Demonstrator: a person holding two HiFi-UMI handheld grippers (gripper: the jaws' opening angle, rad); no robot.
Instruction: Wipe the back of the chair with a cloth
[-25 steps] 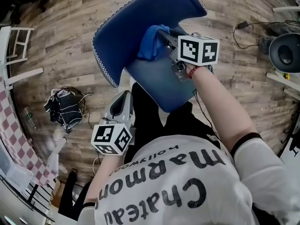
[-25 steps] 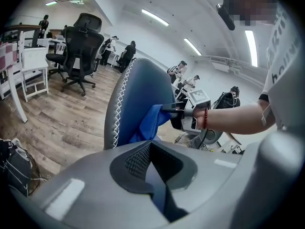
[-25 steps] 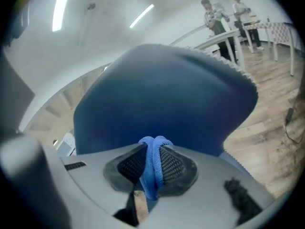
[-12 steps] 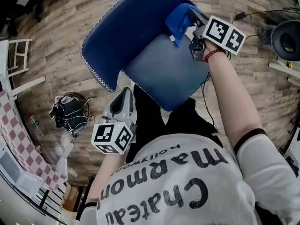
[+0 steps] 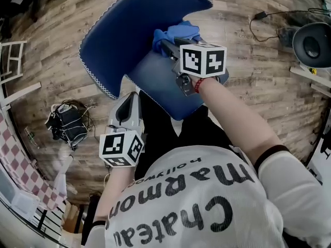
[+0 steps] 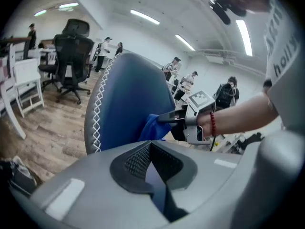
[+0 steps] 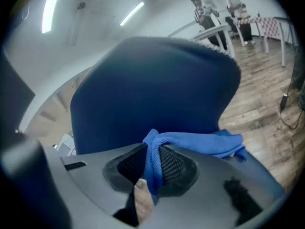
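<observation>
I'm clamping the right gripper [image 5: 166, 44] shut on the blue cloth [image 5: 173, 34], which is bunching against the inner face of the chair back [image 5: 124, 35]. It's looking soft, light and floppy, so I'm pinching a thick fold. The left gripper [image 5: 128, 105] is hanging closed and empty, apart from the chair.

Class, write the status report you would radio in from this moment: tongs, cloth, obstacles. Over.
Right tongs shut on blue cloth, pressed to the chair back near the seat. Left tongs shut, empty, back by the body. Nothing blocking.
</observation>
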